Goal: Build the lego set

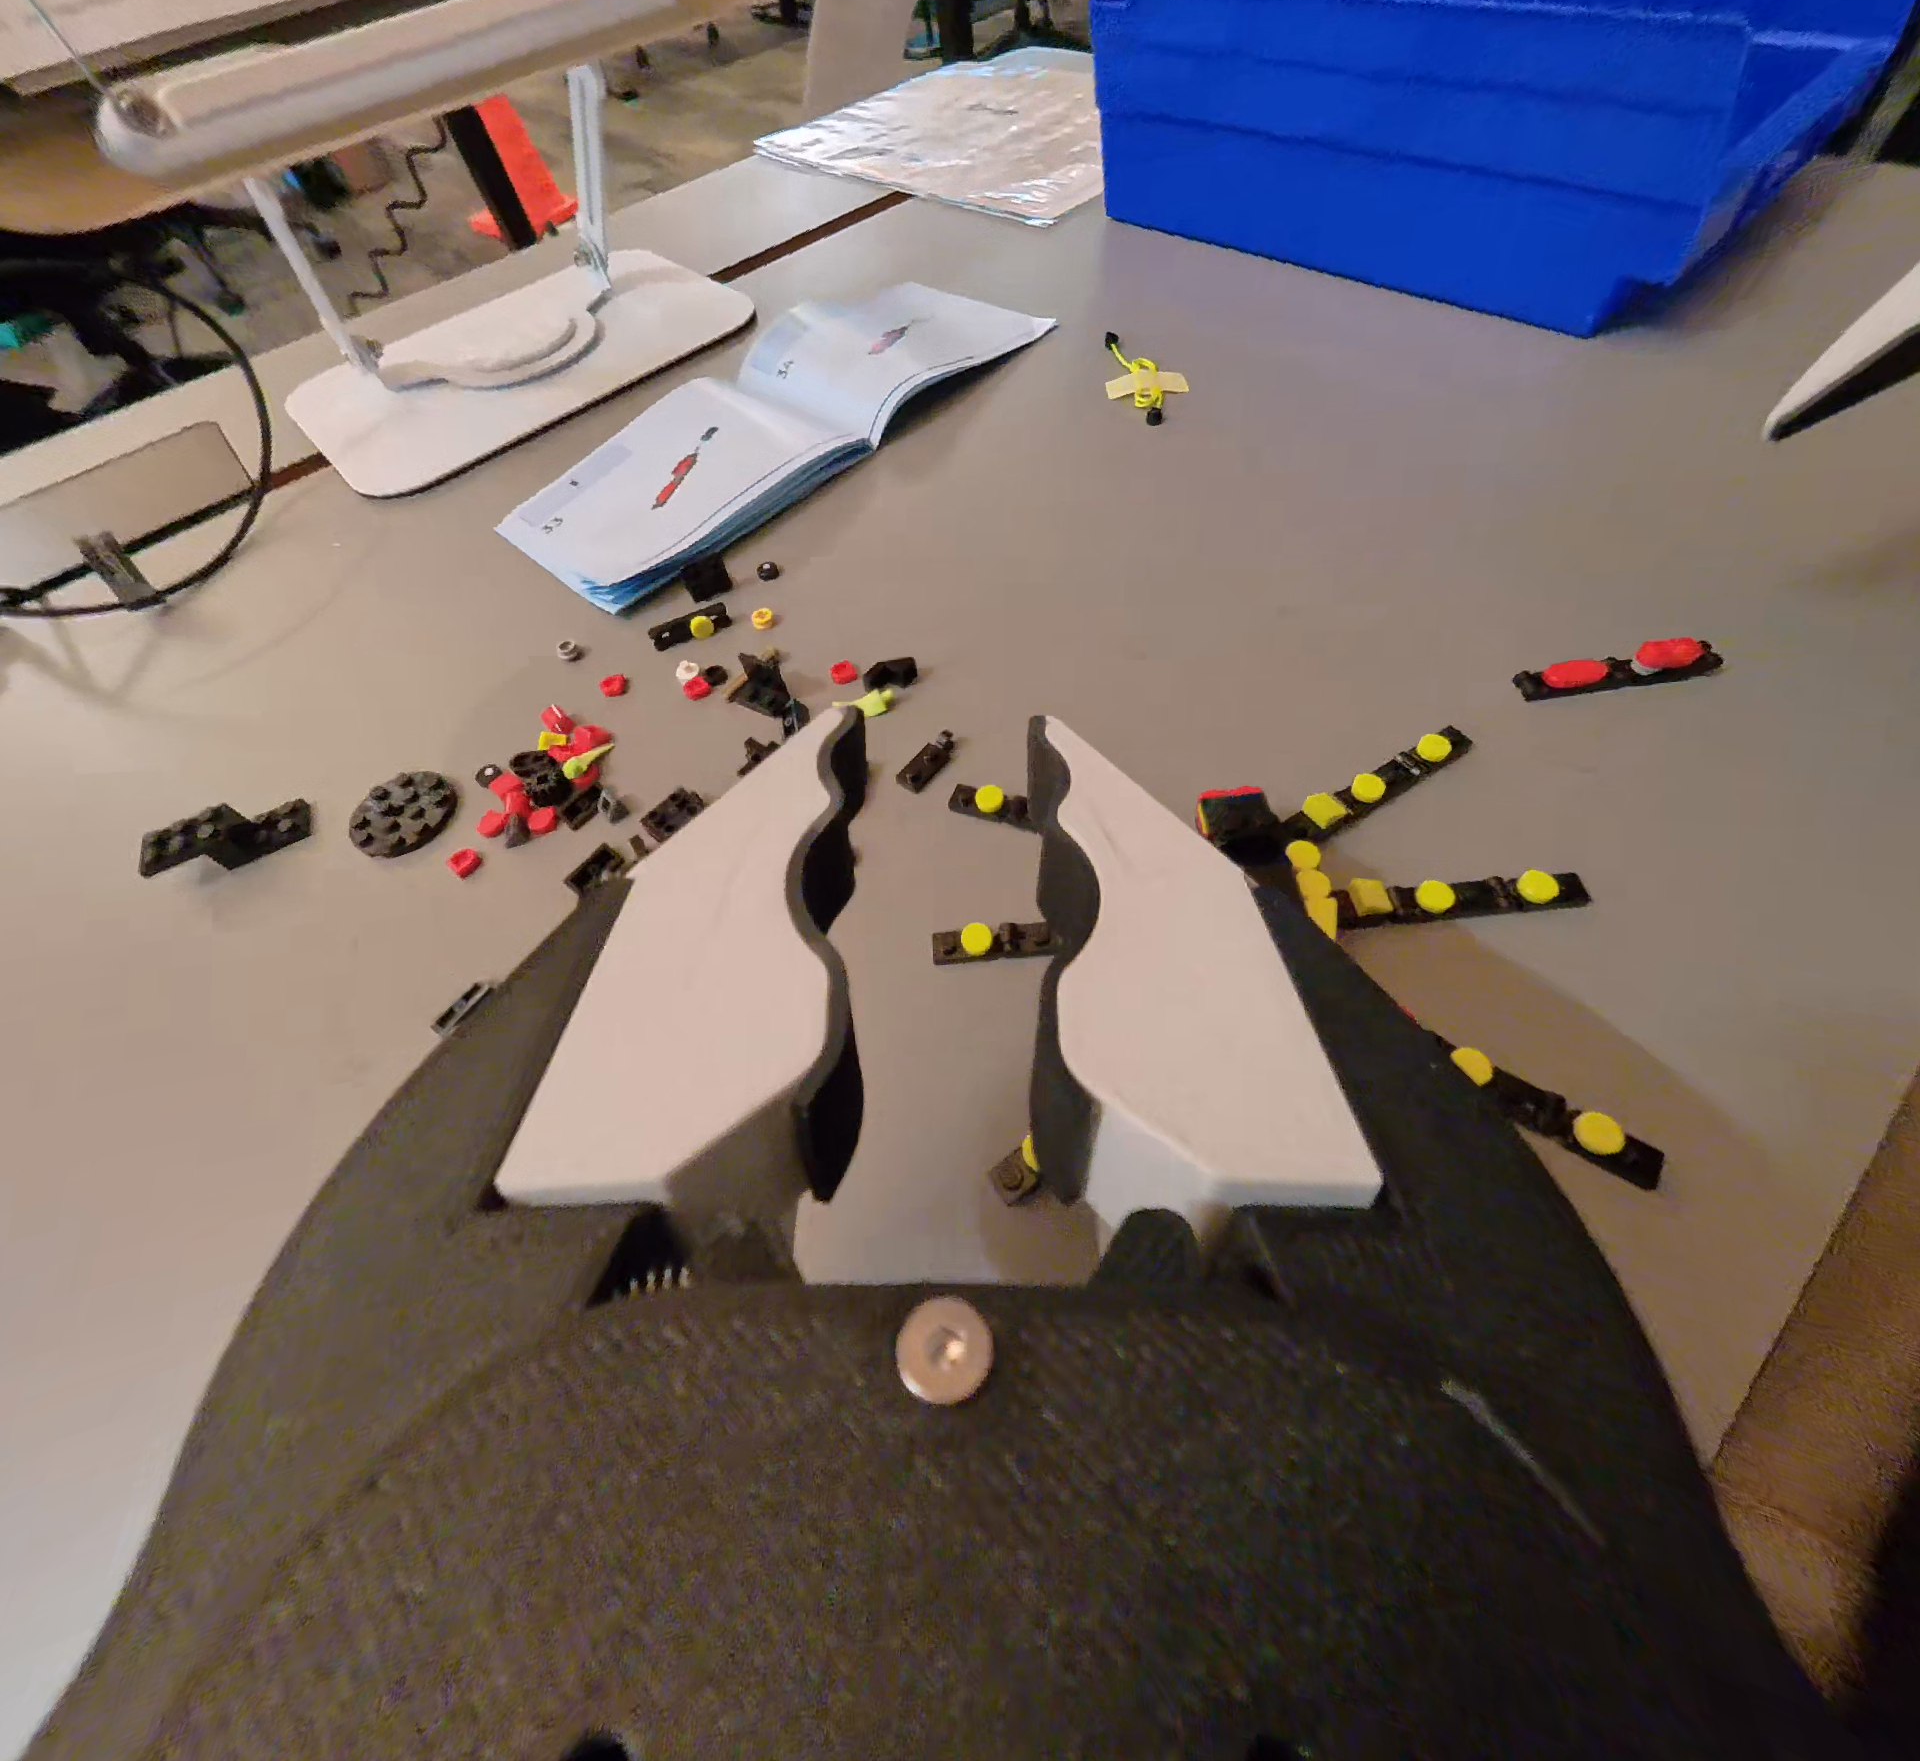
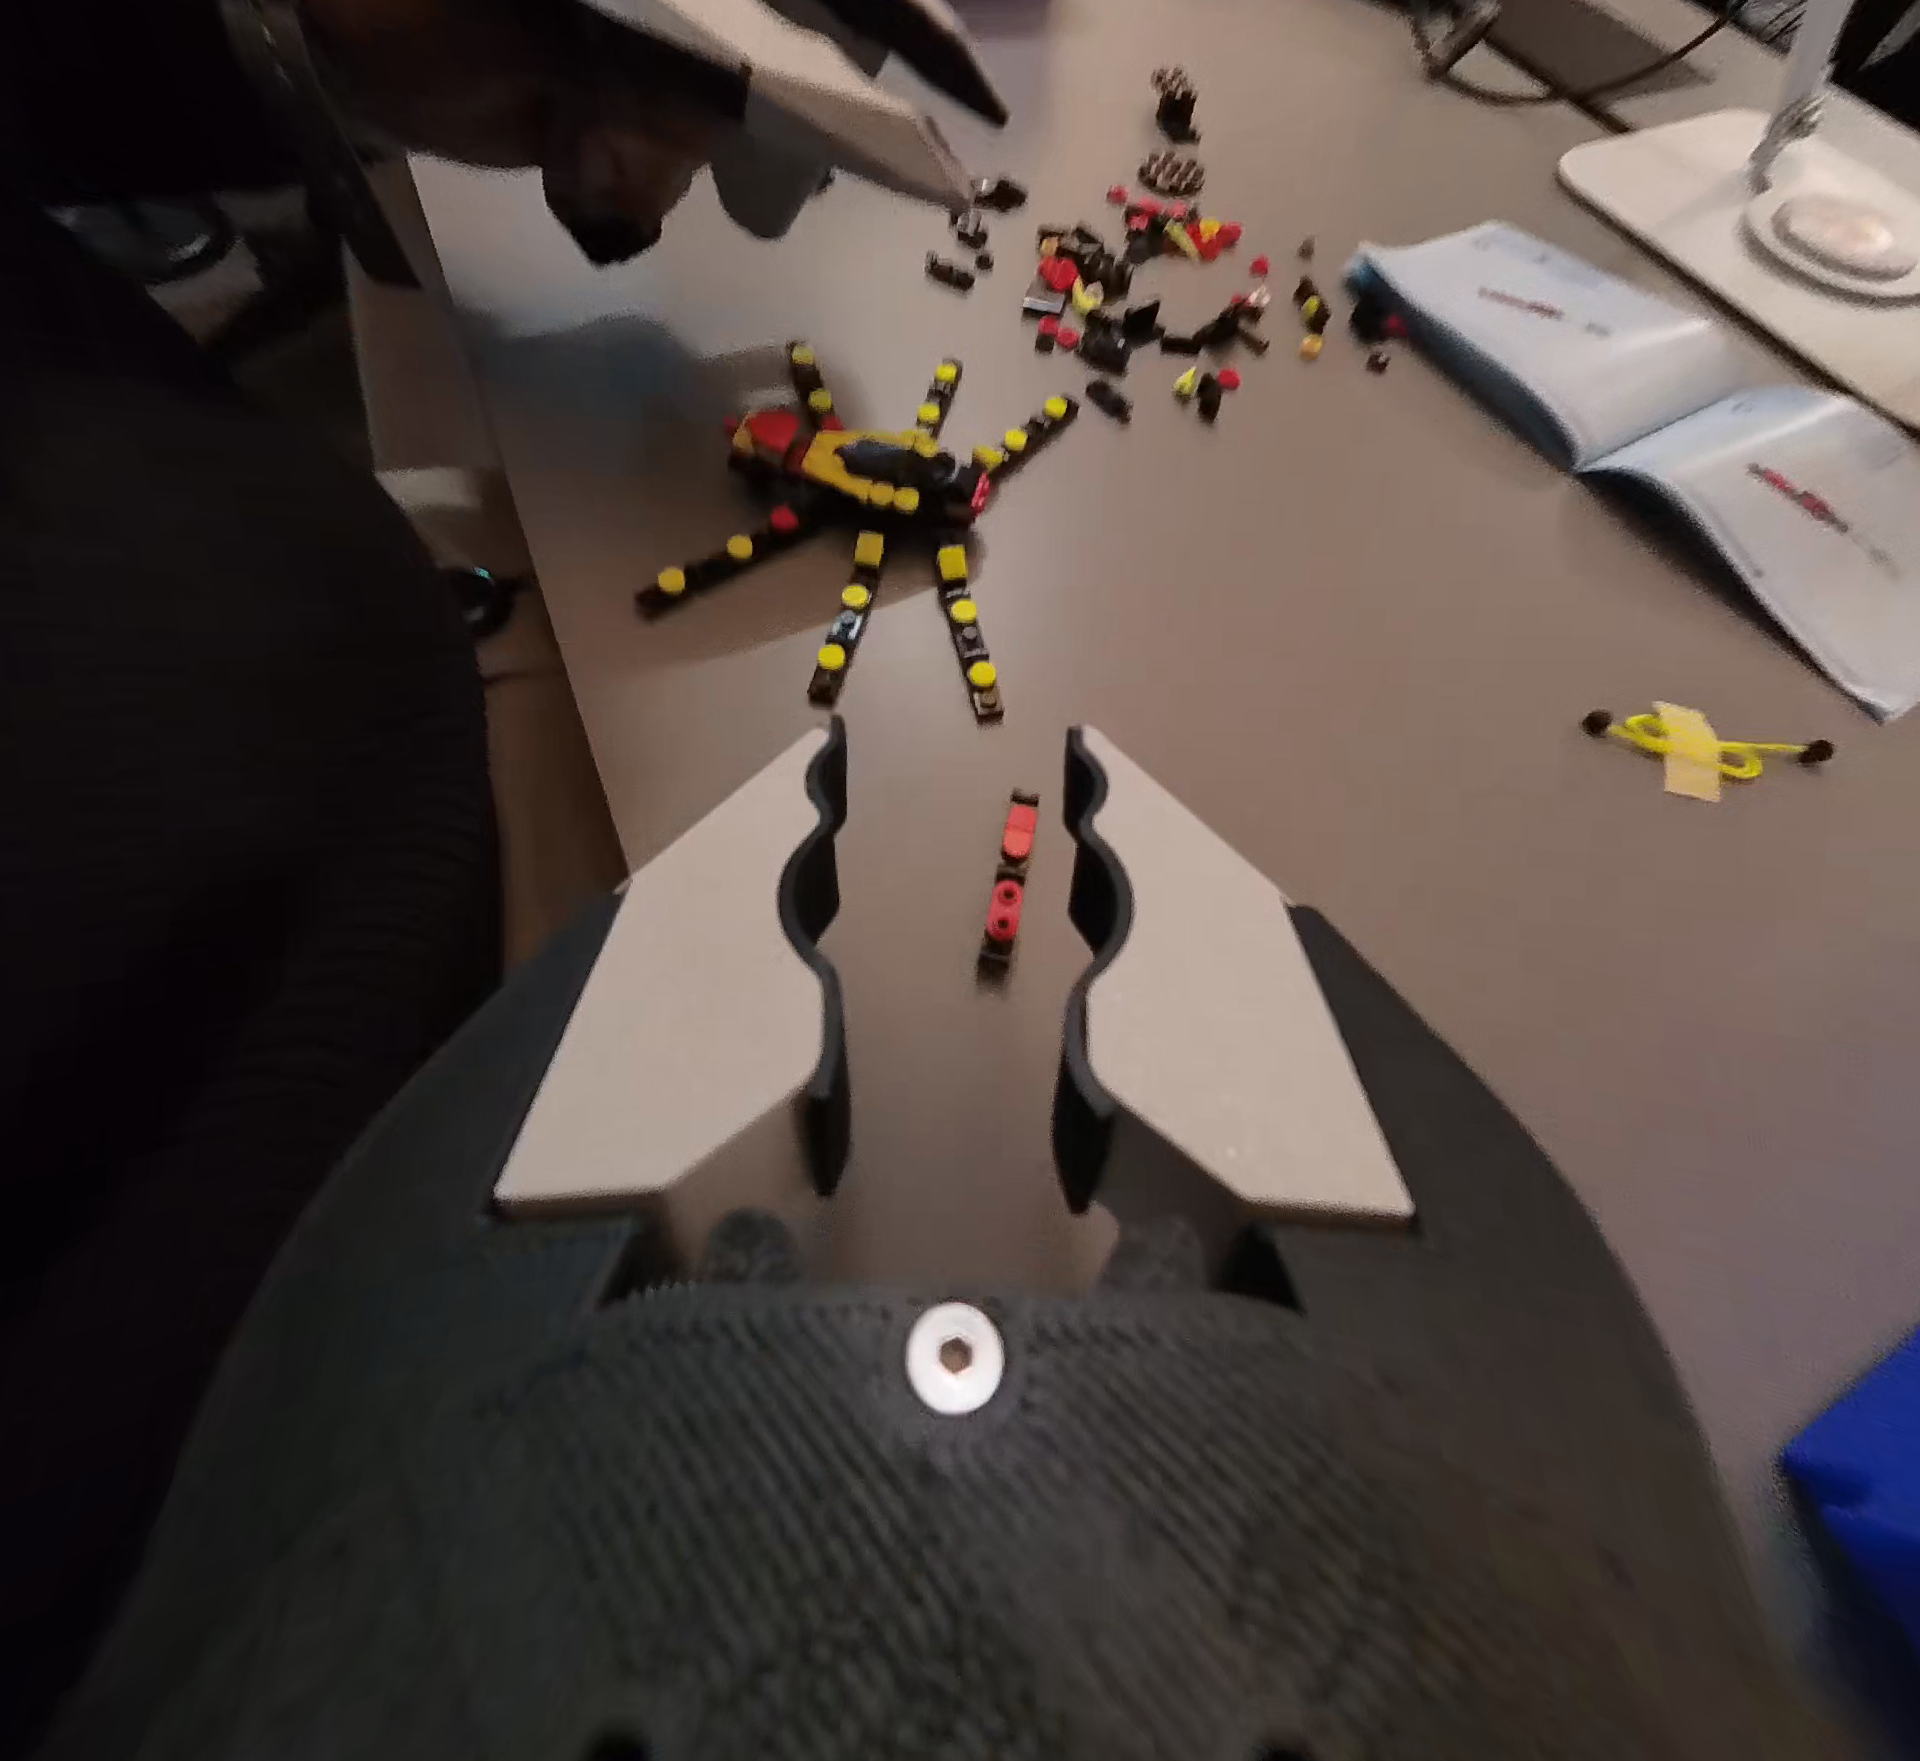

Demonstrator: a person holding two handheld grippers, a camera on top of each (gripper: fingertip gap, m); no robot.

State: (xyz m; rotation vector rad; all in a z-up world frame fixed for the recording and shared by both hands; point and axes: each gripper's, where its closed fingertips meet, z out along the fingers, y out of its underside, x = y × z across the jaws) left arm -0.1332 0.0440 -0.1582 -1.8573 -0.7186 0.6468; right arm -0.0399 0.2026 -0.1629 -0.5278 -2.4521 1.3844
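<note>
A part-built black, yellow and red lego spider (image 2: 873, 470) lies on the grey table with several black legs bearing yellow studs; its legs also show in the left wrist view (image 1: 1444, 896). My left gripper (image 1: 945, 735) is open and empty, low over two short black pieces with yellow studs (image 1: 992, 939); it also shows in the right wrist view (image 2: 961, 153). My right gripper (image 2: 956, 740) is open, with a black strip bearing red pieces (image 2: 1008, 880) on the table between its fingers. The same strip shows in the left wrist view (image 1: 1616, 667).
Loose small red, black and yellow pieces (image 1: 551, 776) are scattered left of the left gripper. An open instruction booklet (image 1: 769, 438) lies behind them. A white stand base (image 1: 520, 361), a blue bin (image 1: 1486, 101), a foil bag (image 1: 956, 137) and a yellow cord with tape (image 1: 1143, 381) stand farther back. The tips of one gripper are about 20 cm away from the tips of the other.
</note>
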